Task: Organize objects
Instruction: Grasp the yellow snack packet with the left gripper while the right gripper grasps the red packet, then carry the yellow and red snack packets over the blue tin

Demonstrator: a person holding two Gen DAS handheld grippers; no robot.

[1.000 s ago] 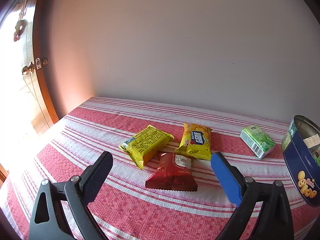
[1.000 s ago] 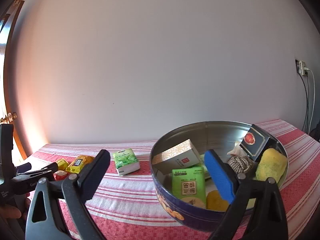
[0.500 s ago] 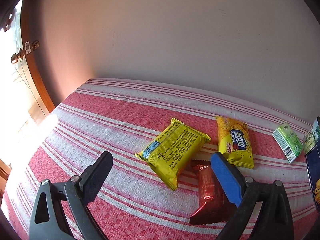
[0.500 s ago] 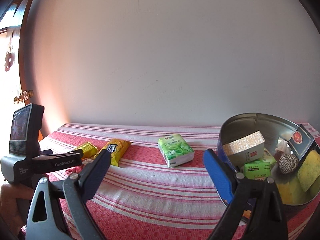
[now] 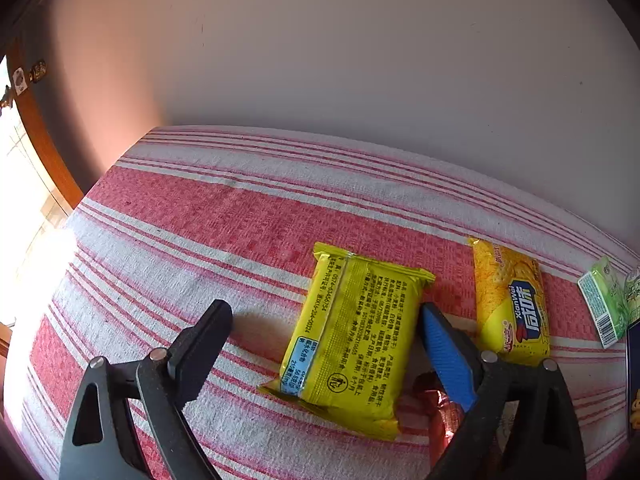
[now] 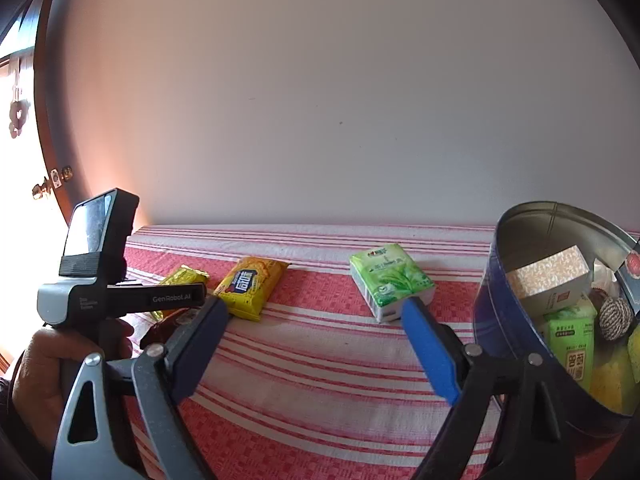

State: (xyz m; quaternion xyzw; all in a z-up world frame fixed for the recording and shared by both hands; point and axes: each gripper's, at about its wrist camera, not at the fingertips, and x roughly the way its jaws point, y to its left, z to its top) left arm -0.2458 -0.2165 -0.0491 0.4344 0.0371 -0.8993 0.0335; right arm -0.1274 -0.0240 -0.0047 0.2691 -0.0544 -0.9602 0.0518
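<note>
My left gripper (image 5: pixel 324 320) is open and low over the red-striped cloth, its jaws on either side of a yellow snack packet (image 5: pixel 352 336) lying face down. A red packet (image 5: pixel 436 412) lies partly hidden under its blue finger. An orange-yellow cracker packet (image 5: pixel 510 304) lies to the right, and a green tissue pack (image 5: pixel 604 304) at the right edge. My right gripper (image 6: pixel 316 312) is open and empty above the cloth, with the green tissue pack (image 6: pixel 390 278) just beyond its blue finger. The round blue tin (image 6: pixel 496 320) stands to the right, holding several items.
The table meets a plain wall at the back. A wooden door frame with a brass knob (image 6: pixel 50 186) is at the left. The hand holding the left gripper body (image 6: pixel 100 276) sits at the left of the right wrist view.
My left gripper has moved forward and down to straddle the yellow packet. My right gripper has swung left, away from the tin, toward the green tissue pack.
</note>
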